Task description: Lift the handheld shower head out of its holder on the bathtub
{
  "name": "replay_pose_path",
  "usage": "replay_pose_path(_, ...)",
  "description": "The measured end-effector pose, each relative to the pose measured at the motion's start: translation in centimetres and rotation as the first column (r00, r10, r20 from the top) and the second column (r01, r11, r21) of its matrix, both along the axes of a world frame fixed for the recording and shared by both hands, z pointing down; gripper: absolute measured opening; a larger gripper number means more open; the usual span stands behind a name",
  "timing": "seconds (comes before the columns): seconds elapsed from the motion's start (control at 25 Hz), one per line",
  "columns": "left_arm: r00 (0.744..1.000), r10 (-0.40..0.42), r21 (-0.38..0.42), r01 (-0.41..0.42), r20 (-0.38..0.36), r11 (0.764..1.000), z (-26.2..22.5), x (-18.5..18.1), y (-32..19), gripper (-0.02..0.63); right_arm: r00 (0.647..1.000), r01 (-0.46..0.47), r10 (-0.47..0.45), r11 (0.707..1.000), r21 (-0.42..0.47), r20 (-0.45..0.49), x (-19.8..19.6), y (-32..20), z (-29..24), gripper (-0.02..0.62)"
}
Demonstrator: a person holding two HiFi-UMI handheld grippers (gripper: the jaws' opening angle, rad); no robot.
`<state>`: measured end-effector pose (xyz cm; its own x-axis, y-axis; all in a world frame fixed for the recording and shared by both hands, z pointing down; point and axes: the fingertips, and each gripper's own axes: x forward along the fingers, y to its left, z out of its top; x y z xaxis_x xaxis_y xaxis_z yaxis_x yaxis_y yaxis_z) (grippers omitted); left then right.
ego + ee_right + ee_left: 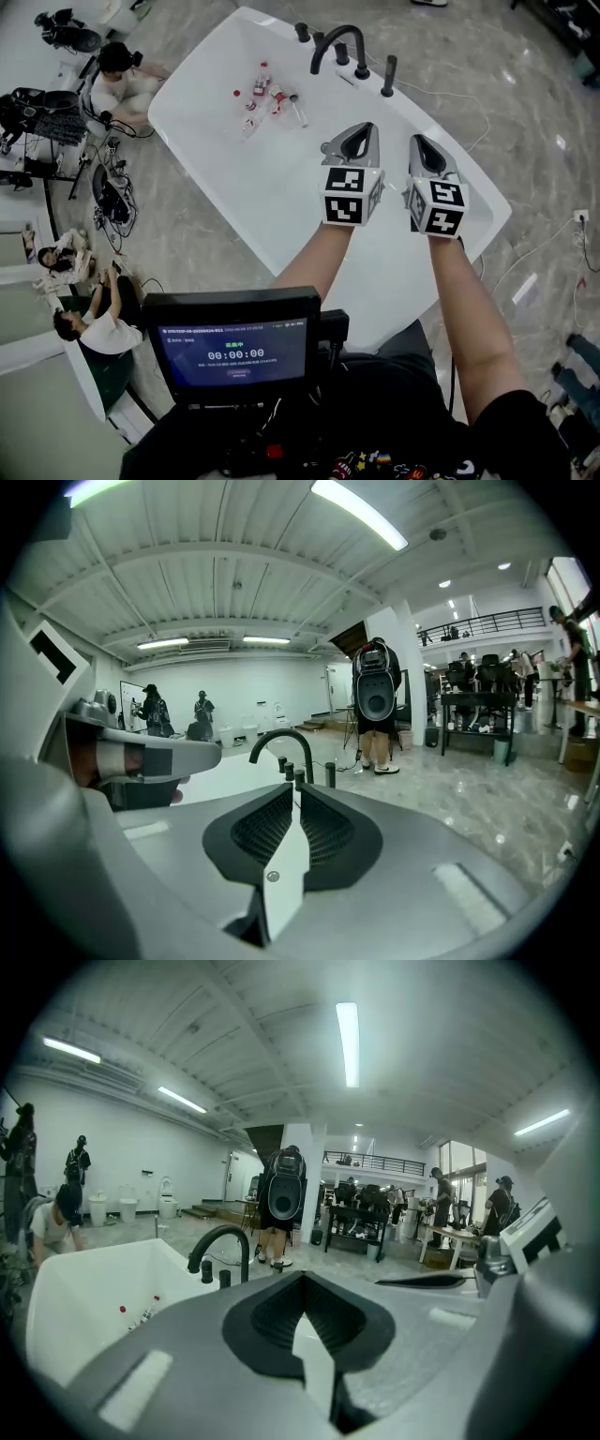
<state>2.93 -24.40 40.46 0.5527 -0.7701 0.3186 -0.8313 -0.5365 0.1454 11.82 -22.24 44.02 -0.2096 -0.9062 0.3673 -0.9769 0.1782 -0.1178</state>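
Note:
The handheld shower head (388, 75) is a dark stick standing upright in its holder on the far rim of the white bathtub (234, 178), right of the black curved faucet (337, 45). In the right gripper view the shower head (330, 773) stands just right of the faucet (281, 745). My left gripper (362, 131) and right gripper (419, 142) hover side by side over the tub's near half, well short of the shower head. Both are shut with nothing between their jaws. The left gripper view shows the faucet (221, 1244) ahead to the left.
Several small bottles with red caps (261, 89) lie in the tub. A monitor (232, 349) sits at my chest. People sit on the floor at left (117, 84). A person with a backpack (377, 705) stands beyond the tub. A cable (450, 98) runs over the floor.

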Motion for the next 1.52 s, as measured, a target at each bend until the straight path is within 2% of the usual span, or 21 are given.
replay_pose_path(0.2, 1.000, 0.003, 0.006, -0.003, 0.001, 1.000, 4.8, 1.2, -5.8, 0.000, 1.000, 0.024, -0.024, 1.000, -0.004, -0.018, 0.1, -7.4, 5.6, 0.078)
replay_pose_path(0.4, 1.000, -0.012, 0.023, 0.013, -0.023, 1.000, 10.3, 1.7, -11.7, 0.000, 0.998, 0.029, -0.029, 1.000, -0.008, -0.049, 0.8, -17.3, 13.4, 0.133)
replay_pose_path(0.64, 0.997, -0.046, 0.011, 0.047, -0.064, 0.999, 17.4, 0.1, -13.8, 0.000, 0.995, 0.017, -0.019, 1.000, -0.018, -0.101, 1.6, -26.3, 23.0, 0.224)
replay_pose_path(0.84, 0.995, -0.060, 0.005, 0.061, -0.075, 0.998, 21.8, -1.6, -14.4, 0.000, 0.992, 0.008, -0.008, 1.000, 0.000, -0.126, 1.8, -30.6, 26.4, 0.238)
replay_pose_path(0.92, 0.994, -0.069, -0.008, 0.069, -0.079, 0.998, 23.2, -2.1, -14.2, 0.000, 0.992, -0.004, 0.004, 1.000, 0.001, -0.125, 1.8, -31.0, 27.0, 0.192)
replay_pose_path(0.96, 0.994, -0.071, -0.012, 0.070, -0.080, 0.997, 23.6, -2.3, -14.0, 0.000, 0.992, -0.010, 0.009, 1.000, 0.000, -0.128, 1.8, -31.1, 27.2, 0.145)
replay_pose_path(1.08, 0.995, -0.068, -0.009, 0.068, -0.075, 0.998, 23.6, -2.6, -13.2, 0.000, 0.991, -0.011, 0.010, 1.000, -0.010, -0.137, 1.8, -30.7, 27.0, 0.146)
replay_pose_path(1.24, 0.995, -0.067, 0.013, 0.068, -0.069, 0.998, 21.1, -3.1, -12.6, 0.000, 0.991, -0.013, 0.018, 0.999, 0.035, -0.131, 1.5, -29.0, 23.4, 0.144)
replay_pose_path(1.52, 0.996, -0.034, 0.051, 0.038, -0.078, 0.998, 12.0, -2.0, -9.7, 0.000, 0.992, 0.011, 0.000, 0.996, 0.085, -0.127, 0.8, -23.3, 13.3, 0.144)
